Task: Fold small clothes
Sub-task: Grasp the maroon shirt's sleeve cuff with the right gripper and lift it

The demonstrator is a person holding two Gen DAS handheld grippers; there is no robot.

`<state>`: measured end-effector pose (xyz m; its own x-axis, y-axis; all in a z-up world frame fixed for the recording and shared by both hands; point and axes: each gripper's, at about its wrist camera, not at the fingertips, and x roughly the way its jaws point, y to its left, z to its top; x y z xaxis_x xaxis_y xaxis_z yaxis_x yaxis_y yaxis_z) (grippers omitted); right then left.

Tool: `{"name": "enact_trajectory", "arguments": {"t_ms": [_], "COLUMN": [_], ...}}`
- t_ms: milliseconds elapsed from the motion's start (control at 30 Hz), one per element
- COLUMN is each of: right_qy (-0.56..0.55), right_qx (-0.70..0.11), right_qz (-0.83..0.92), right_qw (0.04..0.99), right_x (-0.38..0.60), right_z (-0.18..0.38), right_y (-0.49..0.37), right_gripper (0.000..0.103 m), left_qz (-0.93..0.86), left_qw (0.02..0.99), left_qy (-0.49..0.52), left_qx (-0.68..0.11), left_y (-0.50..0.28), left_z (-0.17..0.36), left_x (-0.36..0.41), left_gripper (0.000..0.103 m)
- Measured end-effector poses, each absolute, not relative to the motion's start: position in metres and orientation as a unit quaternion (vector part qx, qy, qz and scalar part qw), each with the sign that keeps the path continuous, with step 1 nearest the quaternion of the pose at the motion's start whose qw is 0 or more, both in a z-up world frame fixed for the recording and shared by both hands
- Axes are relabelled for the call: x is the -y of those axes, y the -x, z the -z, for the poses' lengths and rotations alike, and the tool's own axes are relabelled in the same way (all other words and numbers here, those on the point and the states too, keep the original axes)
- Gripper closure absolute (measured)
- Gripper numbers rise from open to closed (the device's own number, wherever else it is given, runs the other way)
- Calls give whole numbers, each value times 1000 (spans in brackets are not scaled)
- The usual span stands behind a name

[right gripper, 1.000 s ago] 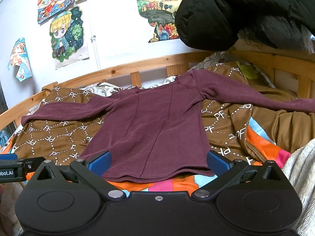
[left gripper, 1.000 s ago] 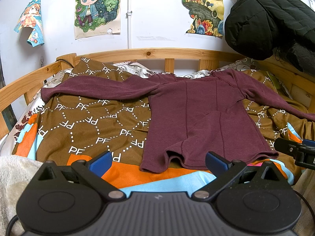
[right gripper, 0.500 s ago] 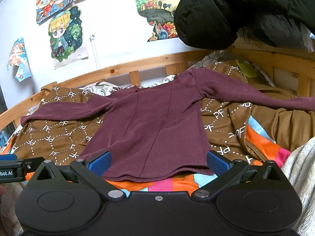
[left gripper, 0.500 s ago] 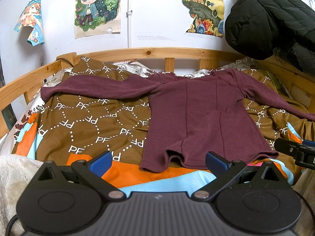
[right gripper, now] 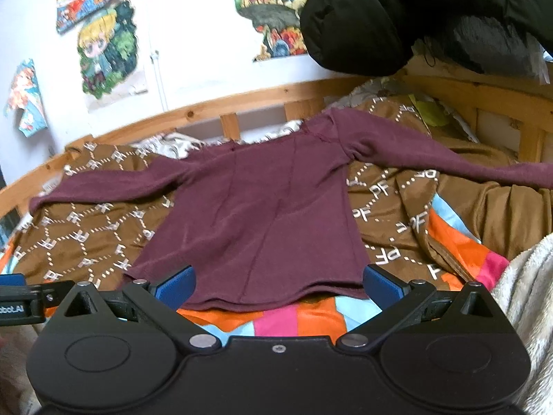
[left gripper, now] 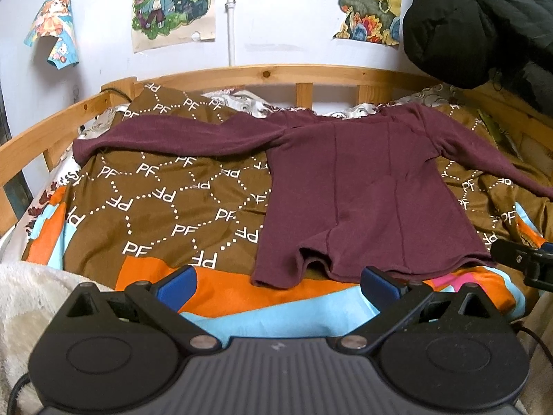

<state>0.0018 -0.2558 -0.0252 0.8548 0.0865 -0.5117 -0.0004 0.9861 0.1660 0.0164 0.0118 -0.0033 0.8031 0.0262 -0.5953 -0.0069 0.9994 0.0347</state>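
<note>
A maroon long-sleeved top (left gripper: 366,193) lies spread flat on the bed, both sleeves stretched out sideways, hem toward me. It also shows in the right wrist view (right gripper: 262,214). My left gripper (left gripper: 276,285) is open and empty, hovering just short of the hem's left corner. My right gripper (right gripper: 278,285) is open and empty, with the hem lying between its blue fingertips (right gripper: 380,283). The right gripper's tip shows at the right edge of the left wrist view (left gripper: 525,263).
The bed has a brown patterned cover (left gripper: 166,200) with orange and blue patches and a wooden rail (left gripper: 262,76) around it. A black jacket (right gripper: 414,17) hangs at the upper right. Fluffy white blankets (right gripper: 525,304) lie at the near corners.
The right wrist view has shifted and blurred slightly, as the right gripper moves a little toward the hem. The left gripper and the top have not visibly moved.
</note>
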Motion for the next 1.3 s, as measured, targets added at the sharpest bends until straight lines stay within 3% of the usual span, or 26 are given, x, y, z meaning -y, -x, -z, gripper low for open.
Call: {"name": "enact_trajectory", "arguments": {"t_ms": [800,1300], "right_qy": [-82,-235], "right_qx": [-338,-333], "right_qz": [41,171], "right_qw": [937,897], "right_x": [306,412], "right_z": [2,24], "right_y": [-90,-171], "right_gripper": [0,0], "left_qz": [8,80], "left_qw": [920,918], "left_qy": [-23,-84], "left_qx": [-391,-379], "left_y": [-142,-218], "left_z": [-7,15], "left_x": [7,50], "left_gripper": [1,1]}}
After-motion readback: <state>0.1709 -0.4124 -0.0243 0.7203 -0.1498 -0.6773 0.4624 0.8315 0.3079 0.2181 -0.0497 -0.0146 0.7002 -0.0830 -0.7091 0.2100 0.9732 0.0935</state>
